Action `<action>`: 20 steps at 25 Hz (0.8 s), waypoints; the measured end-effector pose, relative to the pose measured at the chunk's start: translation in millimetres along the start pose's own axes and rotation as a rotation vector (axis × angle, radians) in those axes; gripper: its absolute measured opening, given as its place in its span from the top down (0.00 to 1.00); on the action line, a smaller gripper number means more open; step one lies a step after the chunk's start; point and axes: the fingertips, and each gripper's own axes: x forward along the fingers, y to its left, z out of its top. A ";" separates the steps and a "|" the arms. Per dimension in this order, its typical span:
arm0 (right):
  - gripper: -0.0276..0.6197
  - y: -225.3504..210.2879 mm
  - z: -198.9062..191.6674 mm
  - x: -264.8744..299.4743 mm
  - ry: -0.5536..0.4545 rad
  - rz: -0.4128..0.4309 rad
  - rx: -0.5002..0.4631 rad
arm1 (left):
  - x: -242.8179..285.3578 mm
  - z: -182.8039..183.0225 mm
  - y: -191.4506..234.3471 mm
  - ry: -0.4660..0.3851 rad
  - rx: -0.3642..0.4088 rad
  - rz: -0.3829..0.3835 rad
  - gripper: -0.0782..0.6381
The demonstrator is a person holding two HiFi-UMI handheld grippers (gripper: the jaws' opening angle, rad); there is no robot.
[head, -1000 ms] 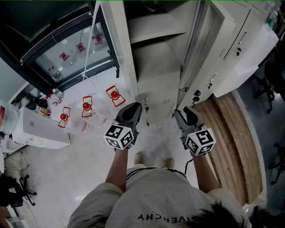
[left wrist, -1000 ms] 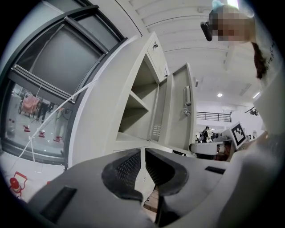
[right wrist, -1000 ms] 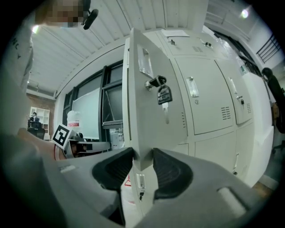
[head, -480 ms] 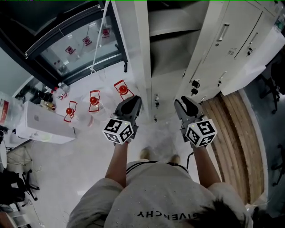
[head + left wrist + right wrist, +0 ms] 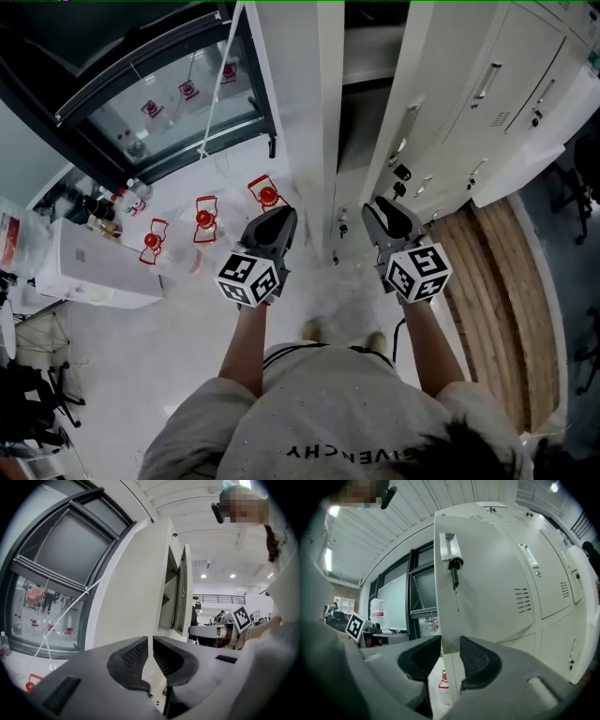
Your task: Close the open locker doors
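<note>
A bank of white lockers (image 5: pixel 506 84) stands ahead. One door (image 5: pixel 410 112) hangs open, with a dark slice of the locker's inside (image 5: pixel 361 103) showing between it and the bank's left side wall (image 5: pixel 305 94). My right gripper (image 5: pixel 380 208) is at that door's foot. In the right gripper view the door's (image 5: pixel 487 588) free edge, below its handle and key (image 5: pixel 452 566), lines up between the jaws of the right gripper (image 5: pixel 450 641), which are closing; I see no pad pressing on it. My left gripper (image 5: pixel 277 217) is by the side wall, its jaws (image 5: pixel 151 641) a narrow slit apart and empty.
A dark-framed window (image 5: pixel 169 94) runs along the left. Clear jugs with red labels (image 5: pixel 202 220) and a white box (image 5: pixel 94 272) stand on the floor below it. Wooden planking (image 5: pixel 497 281) lies on the right. My feet (image 5: pixel 314 330) are close to the lockers.
I have stepped toward the lockers and both grippers came forward. The open door has swung toward shut, so much less of the locker's inside shows.
</note>
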 end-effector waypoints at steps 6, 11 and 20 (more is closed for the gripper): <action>0.77 5.3 1.0 31.6 0.000 0.006 -0.007 | -0.5 -4.9 20.1 0.014 -0.002 -0.008 0.85; 0.84 1.0 6.0 55.3 -0.019 -0.011 -0.004 | -0.4 -9.4 36.9 0.028 -0.010 -0.012 0.85; 0.86 -5.0 9.8 85.0 -0.025 -0.029 -0.003 | 1.8 -8.6 64.9 0.032 -0.023 -0.005 0.85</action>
